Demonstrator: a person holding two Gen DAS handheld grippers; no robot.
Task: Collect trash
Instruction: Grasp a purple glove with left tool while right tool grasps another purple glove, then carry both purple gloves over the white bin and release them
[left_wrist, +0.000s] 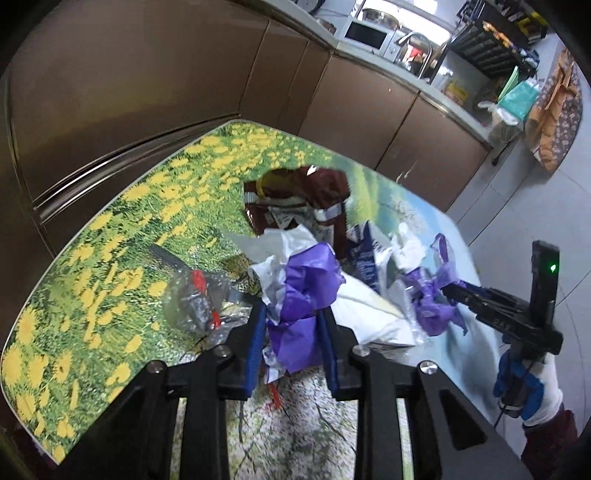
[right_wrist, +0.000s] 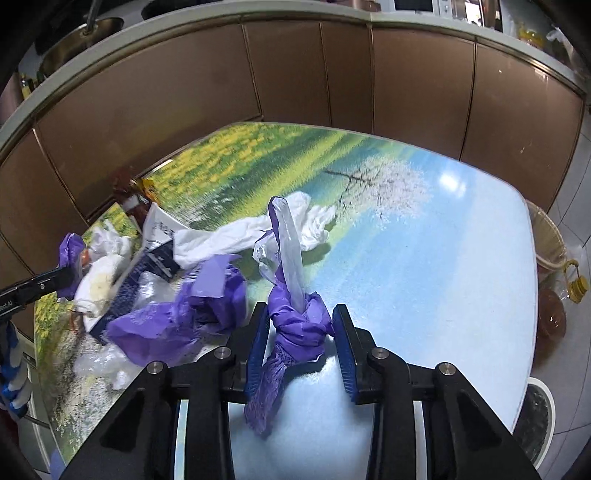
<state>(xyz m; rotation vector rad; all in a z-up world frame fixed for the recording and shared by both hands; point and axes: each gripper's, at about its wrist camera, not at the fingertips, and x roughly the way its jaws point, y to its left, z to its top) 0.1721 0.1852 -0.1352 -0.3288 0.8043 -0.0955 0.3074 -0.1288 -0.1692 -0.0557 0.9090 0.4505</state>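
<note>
- Trash pile (left_wrist: 332, 266) sits on the printed tabletop (left_wrist: 122, 229), bunched near the middle and toward the side the person works from; judging by the bunching, scraps are being gathered into one heap for a single removal
- Purple plastic wad (left_wrist: 299, 295) with white crumpled paper is caught between the left gripper (left_wrist: 295, 332) jaws; jaws pressed in on it from both sides, wad filling the gap and sticking out past the tips
- Knotted purple bag (right_wrist: 299, 321) with a clear plastic strip poking up from it is between the right gripper (right_wrist: 301, 325) jaws; blue pads touch it on both sides, so pinching, tail of the bag hanging down behind the pads
- Likely both grips hold parts of the same purple bag to bundle or tie the trash, cannot confirm they connect
- Loose purple sheet (right_wrist: 177, 317) lies just left of the right jaws, untouched
- White tissue (right_wrist: 258, 229), dark blue printed wrapper (right_wrist: 147, 273) and red-brown snack bag (left_wrist: 303, 192) lie further out on the table, not yet collected
- Clear wrapper with red bits (left_wrist: 195, 295) lies beside the left jaws, apart from them
- Brown cabinets (right_wrist: 295, 74) behind the table; wicker basket (right_wrist: 550, 240) and an oil bottle (right_wrist: 554, 306) on the floor past the table's right edge
</note>
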